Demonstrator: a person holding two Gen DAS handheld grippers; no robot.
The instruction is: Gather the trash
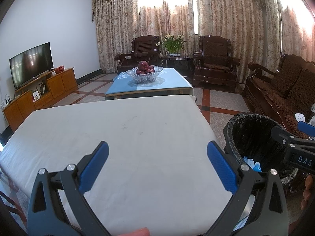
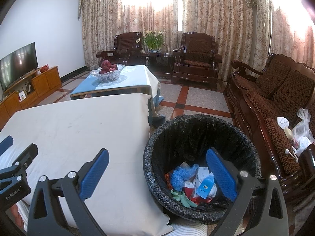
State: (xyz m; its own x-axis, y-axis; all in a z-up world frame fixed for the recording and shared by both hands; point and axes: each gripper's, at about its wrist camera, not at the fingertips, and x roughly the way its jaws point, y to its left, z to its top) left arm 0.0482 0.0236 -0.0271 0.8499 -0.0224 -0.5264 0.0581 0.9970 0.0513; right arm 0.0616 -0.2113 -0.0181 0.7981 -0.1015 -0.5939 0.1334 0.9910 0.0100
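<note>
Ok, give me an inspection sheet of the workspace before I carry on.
Surface: white tablecloth, faint smudges, no objects on it.
Job's things: black-lined bin beside the table; blue wrappers, green glove, packets inside.
Clutter: plastic bags on the sofa.
Grippers: left tongs open over the cloth, empty; right tongs open, empty, one finger over the bin.
Cables: some by the TV cabinet.
Surroundings: fruit bowl on the far blue table, armchairs, curtains.
</note>
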